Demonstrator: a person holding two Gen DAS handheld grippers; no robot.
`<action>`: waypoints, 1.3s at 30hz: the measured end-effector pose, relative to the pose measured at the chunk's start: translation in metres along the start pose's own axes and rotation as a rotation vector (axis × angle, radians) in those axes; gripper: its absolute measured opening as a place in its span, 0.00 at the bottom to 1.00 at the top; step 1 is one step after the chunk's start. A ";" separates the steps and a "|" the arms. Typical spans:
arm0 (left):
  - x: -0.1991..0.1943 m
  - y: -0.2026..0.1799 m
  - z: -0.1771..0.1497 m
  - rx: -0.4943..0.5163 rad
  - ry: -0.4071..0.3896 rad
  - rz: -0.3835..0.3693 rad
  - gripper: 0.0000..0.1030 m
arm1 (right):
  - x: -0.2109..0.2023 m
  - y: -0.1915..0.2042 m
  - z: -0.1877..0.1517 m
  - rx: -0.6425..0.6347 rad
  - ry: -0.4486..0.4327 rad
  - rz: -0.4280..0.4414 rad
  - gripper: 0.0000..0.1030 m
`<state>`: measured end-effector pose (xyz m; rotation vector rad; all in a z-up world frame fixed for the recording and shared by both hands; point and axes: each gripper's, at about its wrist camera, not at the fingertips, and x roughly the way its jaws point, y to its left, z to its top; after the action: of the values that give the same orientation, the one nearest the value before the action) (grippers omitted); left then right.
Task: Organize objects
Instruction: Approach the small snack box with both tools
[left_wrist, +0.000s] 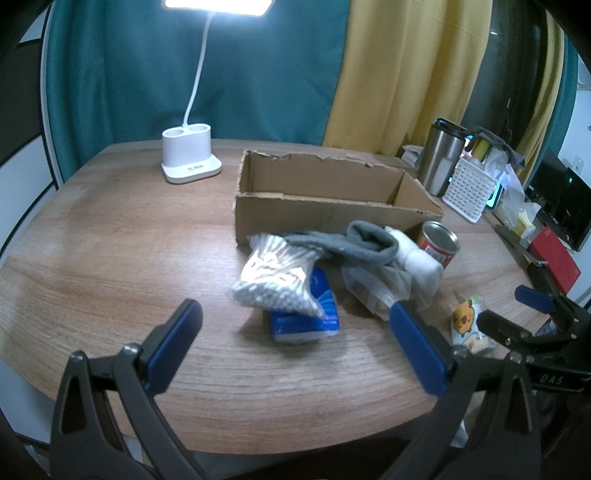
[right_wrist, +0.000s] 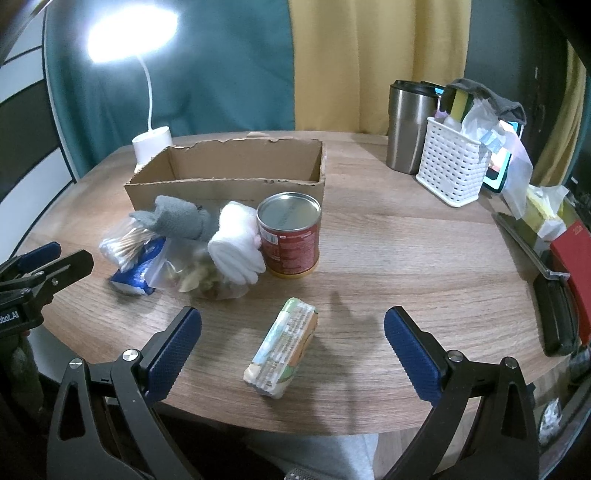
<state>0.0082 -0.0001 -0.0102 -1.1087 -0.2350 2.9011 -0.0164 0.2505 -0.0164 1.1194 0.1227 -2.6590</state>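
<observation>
An empty cardboard box (left_wrist: 332, 218) (right_wrist: 225, 192) stands open at mid-table. In front of it lies a pile: a bag of cotton swabs (left_wrist: 273, 277) (right_wrist: 123, 247) on a blue packet (left_wrist: 314, 317) (right_wrist: 138, 273), a grey sock (left_wrist: 354, 243) (right_wrist: 177, 218), a white rolled sock (left_wrist: 417, 258) (right_wrist: 236, 247), a clear bag (left_wrist: 373, 291) (right_wrist: 199, 280) and a red can (left_wrist: 439, 243) (right_wrist: 290, 236). A tissue pack (right_wrist: 282, 347) (left_wrist: 467, 325) lies between my open right gripper's fingers (right_wrist: 291, 354). My left gripper (left_wrist: 295, 347) is open, short of the blue packet.
A white lamp base (left_wrist: 188, 158) (right_wrist: 151, 142) stands behind the box at the left. A steel tumbler (right_wrist: 408, 125) (left_wrist: 441, 158) and a white basket (right_wrist: 456, 162) (left_wrist: 469, 188) sit at the back right. A red book (right_wrist: 572, 266) and dark items line the right edge.
</observation>
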 end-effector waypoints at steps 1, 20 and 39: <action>0.000 0.000 0.000 0.000 0.000 0.000 0.99 | 0.001 0.000 0.000 0.001 0.001 0.000 0.98; 0.000 0.001 0.000 -0.001 0.003 0.002 0.99 | 0.000 0.002 0.001 0.001 -0.001 0.004 0.98; 0.006 0.002 -0.004 -0.006 0.025 0.001 0.99 | 0.007 0.000 -0.003 0.007 0.021 0.013 0.98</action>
<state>0.0060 -0.0007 -0.0171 -1.1458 -0.2424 2.8867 -0.0191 0.2495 -0.0236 1.1462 0.1097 -2.6387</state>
